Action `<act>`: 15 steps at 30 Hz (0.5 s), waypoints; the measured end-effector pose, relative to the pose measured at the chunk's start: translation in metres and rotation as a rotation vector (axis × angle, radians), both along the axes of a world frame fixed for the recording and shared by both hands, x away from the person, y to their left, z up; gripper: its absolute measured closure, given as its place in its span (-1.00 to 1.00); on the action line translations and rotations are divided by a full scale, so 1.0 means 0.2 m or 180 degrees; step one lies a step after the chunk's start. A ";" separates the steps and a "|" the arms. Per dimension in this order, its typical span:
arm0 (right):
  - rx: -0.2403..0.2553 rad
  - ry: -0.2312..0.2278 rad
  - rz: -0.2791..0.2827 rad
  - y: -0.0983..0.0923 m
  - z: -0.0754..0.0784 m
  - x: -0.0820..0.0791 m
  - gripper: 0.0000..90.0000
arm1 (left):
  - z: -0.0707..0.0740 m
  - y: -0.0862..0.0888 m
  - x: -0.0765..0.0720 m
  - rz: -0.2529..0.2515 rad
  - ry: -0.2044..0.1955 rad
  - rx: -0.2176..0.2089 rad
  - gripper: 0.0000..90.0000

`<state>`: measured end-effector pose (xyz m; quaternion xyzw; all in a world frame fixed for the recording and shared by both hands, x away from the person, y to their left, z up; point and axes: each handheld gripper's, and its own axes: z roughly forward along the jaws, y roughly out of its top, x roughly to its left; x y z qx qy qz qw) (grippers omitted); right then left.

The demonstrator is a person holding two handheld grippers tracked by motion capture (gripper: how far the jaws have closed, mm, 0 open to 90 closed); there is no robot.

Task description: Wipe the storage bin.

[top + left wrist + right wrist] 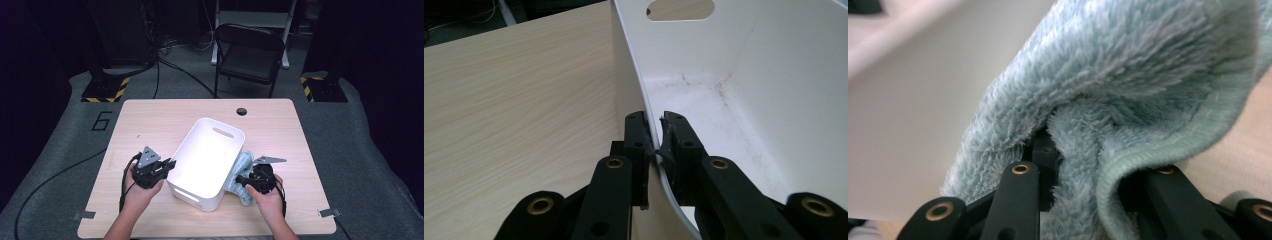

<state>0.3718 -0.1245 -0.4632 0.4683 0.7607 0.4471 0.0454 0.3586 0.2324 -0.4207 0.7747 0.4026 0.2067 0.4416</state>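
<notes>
The left tool (658, 131) pinches the wall of the white bin (207, 152). The right tool (1083, 165) is closed tight on the fluffy blue towel (1128, 85), beside the bin near the surface's front edge.

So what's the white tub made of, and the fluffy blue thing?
The white tub looks like smooth, slightly glossy plastic: thin curved walls, moulded handle slots. The blue cloth looks like soft fleecy microfibre or terry, with fuzzy pile and a stitched hem. The table looks wood-grained, probably laminate.
</notes>
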 end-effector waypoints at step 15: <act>0.0332 -0.0442 0.0092 -0.02 0.22 -0.08 0.55 | 0.00 0.00 0.00 0.0018 0.0000 -0.0004 0.79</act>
